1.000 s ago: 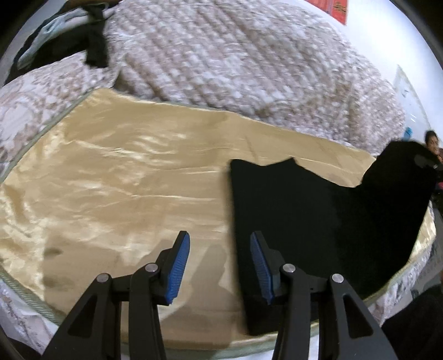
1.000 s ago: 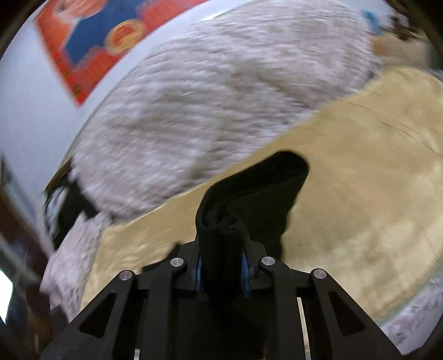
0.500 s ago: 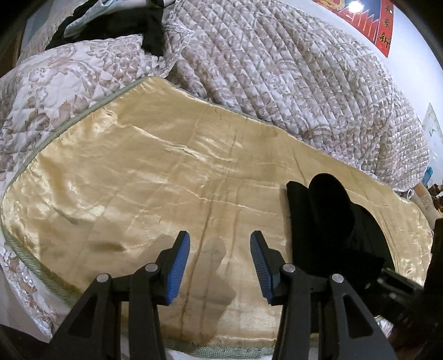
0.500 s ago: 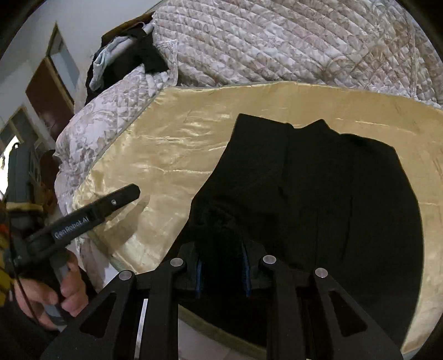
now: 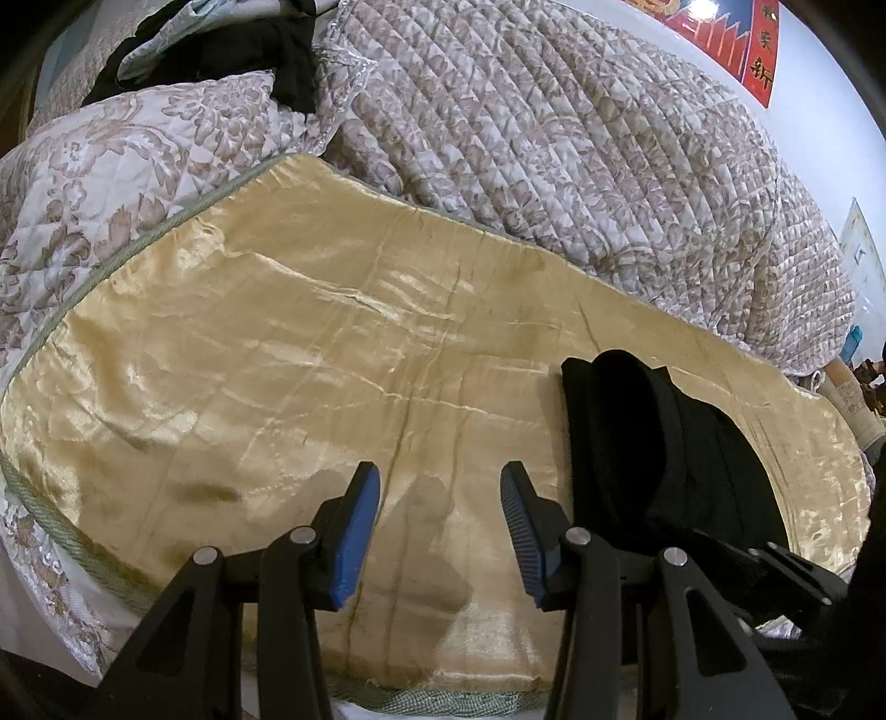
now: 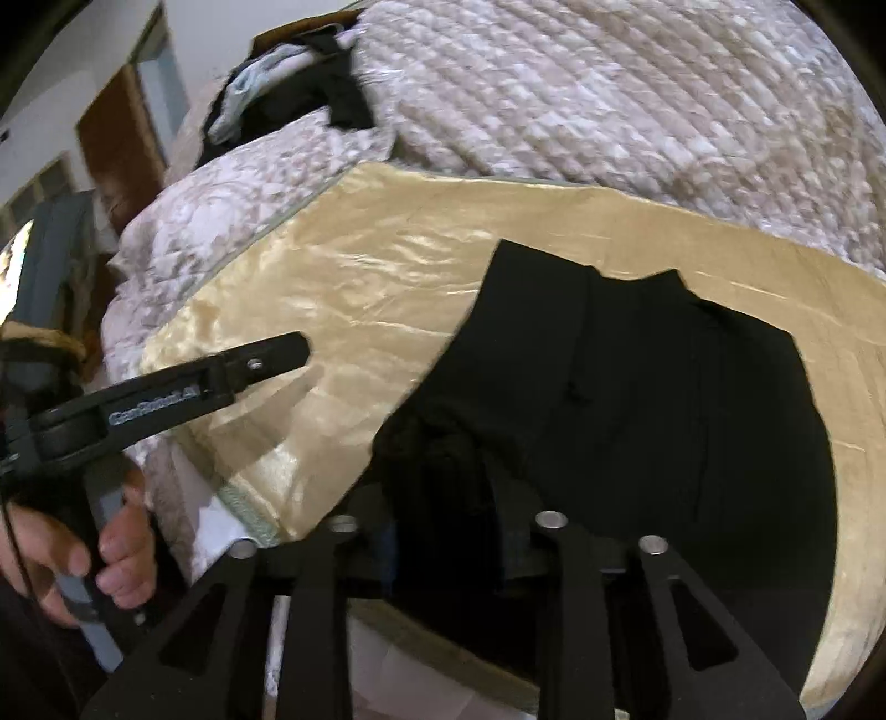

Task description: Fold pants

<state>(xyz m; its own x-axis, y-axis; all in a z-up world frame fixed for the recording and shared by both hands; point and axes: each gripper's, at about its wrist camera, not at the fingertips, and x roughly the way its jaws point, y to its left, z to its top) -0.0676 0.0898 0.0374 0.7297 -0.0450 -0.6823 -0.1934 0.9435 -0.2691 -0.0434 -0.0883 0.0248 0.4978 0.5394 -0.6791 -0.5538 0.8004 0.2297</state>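
The black pants [image 6: 637,387] lie folded on the gold satin sheet [image 6: 360,288], with their near edge bunched up. My right gripper [image 6: 443,493] is shut on that bunched near edge at the bed's front. In the left wrist view the pants [image 5: 653,448] are to the right, with a raised fold. My left gripper [image 5: 440,526] is open and empty over bare gold sheet [image 5: 277,360], left of the pants. It shows from the side in the right wrist view [image 6: 288,354].
A quilted floral comforter [image 5: 554,138] is heaped along the back of the bed. A pillow [image 5: 122,155] with dark clothes [image 5: 277,39] on it lies at the back left. The bed's corded front edge [image 5: 72,531] is close below my left gripper.
My right gripper has brought the held end of the pants down and over onto the rest, at the front edge. My left gripper has drawn left, off the pants.
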